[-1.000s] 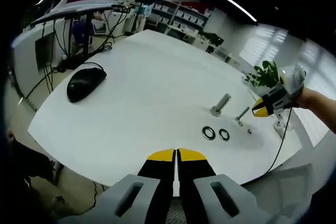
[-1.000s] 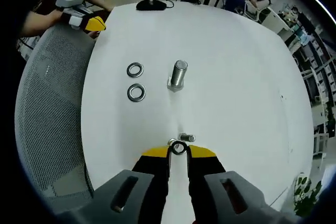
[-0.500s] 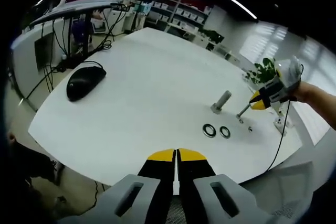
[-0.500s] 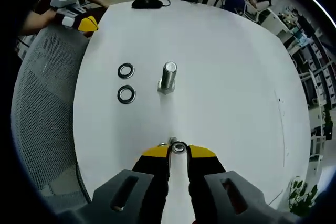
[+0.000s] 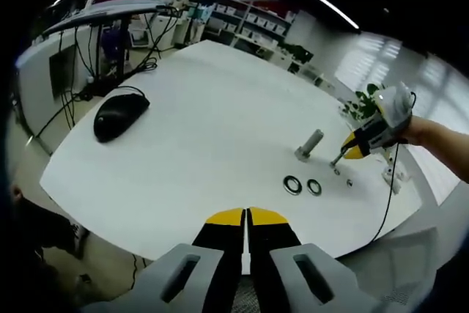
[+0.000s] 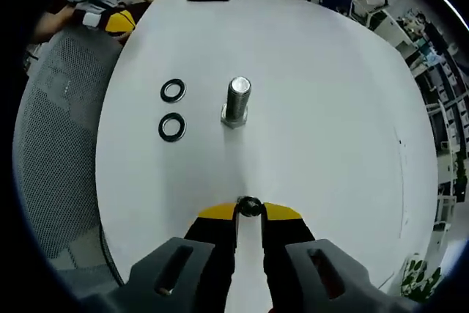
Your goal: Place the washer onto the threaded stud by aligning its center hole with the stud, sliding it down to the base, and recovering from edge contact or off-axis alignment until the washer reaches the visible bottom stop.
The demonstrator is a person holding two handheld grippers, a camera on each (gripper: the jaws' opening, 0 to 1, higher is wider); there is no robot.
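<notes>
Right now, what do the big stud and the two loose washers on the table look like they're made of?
Stud: bright silvery metal, likely steel; glossy top, ridged shank, hex base. Two loose washers: dark grey rings with a faint sheen, probably metal, though dark coating or rubber can't be ruled out. Table: matte white.

White round table (image 5: pixel 220 108) across mid-frame. Black computer mouse (image 5: pixel 119 116) at left of the left gripper view, cable trailing up-left. Grey mesh chair back (image 6: pixel 55 130) down left side of the right gripper view. Potted green plant (image 5: pixel 364 105) at right, past the table edge. Shelving (image 5: pixel 249 23), possibly storage racks, blurred at top.
</notes>
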